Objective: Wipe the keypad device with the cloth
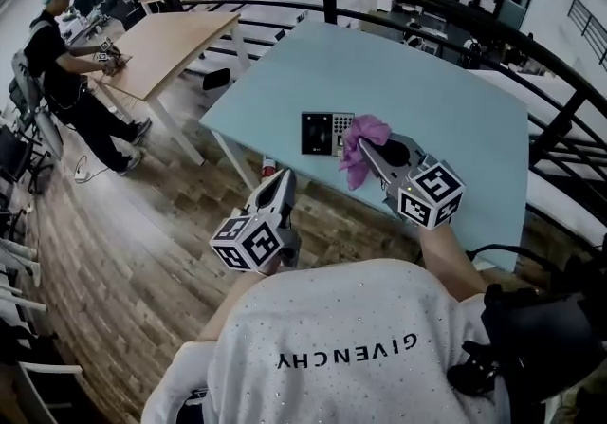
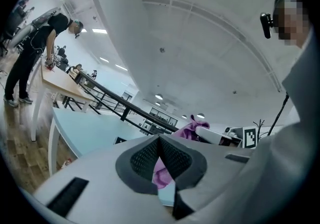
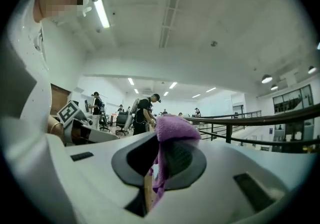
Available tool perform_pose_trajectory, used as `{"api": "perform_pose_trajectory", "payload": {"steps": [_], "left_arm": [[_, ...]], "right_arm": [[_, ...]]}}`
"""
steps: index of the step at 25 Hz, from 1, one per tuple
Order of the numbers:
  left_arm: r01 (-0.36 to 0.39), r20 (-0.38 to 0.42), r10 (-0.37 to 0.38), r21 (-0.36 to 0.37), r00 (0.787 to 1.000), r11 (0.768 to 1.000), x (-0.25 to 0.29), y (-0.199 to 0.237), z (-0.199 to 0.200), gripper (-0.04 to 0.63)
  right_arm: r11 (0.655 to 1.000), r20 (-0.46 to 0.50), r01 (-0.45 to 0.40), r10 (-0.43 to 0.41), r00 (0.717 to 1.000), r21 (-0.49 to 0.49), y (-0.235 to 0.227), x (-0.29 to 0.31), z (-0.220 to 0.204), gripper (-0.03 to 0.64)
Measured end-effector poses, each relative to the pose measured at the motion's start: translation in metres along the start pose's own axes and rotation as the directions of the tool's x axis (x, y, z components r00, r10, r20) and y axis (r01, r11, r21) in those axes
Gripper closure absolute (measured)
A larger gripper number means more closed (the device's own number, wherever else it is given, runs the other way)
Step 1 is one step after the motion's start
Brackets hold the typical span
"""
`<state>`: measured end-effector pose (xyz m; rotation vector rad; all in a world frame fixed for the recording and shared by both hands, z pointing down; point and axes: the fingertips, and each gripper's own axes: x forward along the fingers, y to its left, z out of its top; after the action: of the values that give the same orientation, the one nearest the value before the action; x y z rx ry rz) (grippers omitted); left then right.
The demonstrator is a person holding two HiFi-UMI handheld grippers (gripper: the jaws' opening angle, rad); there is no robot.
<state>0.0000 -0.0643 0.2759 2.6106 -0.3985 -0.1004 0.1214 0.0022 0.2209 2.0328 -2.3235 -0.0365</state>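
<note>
Head view shows the table (image 1: 446,81), with the left gripper (image 1: 284,180) clenched empty off its edge, at 7 o'clock from the keypad device (image 1: 327,134), apparently kept clear. The right gripper (image 1: 372,155), at the device's 3 o'clock, pinches the purple cloth (image 1: 368,131) just beside it, likely poised to wipe.

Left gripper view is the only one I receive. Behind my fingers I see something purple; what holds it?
Observer: The right gripper holds it, its fingers shut on that purple cloth.
Operator: Is the cloth at the keypad device?
Observer: In the head view it overlaps the right end of the keypad device on the blue table; I cannot tell whether they touch.
Operator: Where is my left gripper?
Observer: The left gripper is off the table's near edge, above the wooden floor.
</note>
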Motion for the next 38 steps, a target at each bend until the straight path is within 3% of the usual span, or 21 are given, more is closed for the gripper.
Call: {"api": "perform_pose_trajectory", "payload": {"steps": [5, 11, 15, 21, 24, 38], "left_arm": [[0.048, -0.011, -0.048, -0.009, 0.999, 0.999, -0.045, 0.000, 0.009, 0.589], [0.108, -0.040, -0.108, -0.006, 0.993, 0.994, -0.106, 0.003, 0.016, 0.589], [0.142, -0.074, -0.143, -0.018, 0.987, 0.990, -0.148, 0.005, 0.007, 0.589], [0.146, -0.107, -0.150, -0.047, 0.983, 0.988, -0.203, 0.031, -0.003, 0.589], [0.156, -0.109, -0.161, -0.056, 0.981, 0.986, -0.215, 0.037, -0.005, 0.589], [0.172, -0.149, -0.185, -0.091, 0.971, 0.981, -0.220, 0.037, -0.023, 0.589]], "right_arm": [[0.987, -0.054, 0.162, -0.162, 0.985, -0.014, 0.032, -0.015, -0.010, 0.591], [0.923, -0.005, 0.324, -0.331, 0.944, 0.208, 0.066, -0.053, -0.012, 0.591], [0.883, -0.059, 0.409, -0.407, 0.912, 0.232, 0.099, -0.078, -0.028, 0.591], [0.833, -0.125, 0.478, -0.462, 0.878, 0.277, 0.159, -0.094, -0.060, 0.592], [0.827, -0.160, 0.497, -0.471, 0.867, 0.261, 0.175, -0.096, -0.069, 0.592], [0.796, -0.249, 0.558, -0.505, 0.826, 0.235, 0.193, -0.119, -0.094, 0.592]]}}
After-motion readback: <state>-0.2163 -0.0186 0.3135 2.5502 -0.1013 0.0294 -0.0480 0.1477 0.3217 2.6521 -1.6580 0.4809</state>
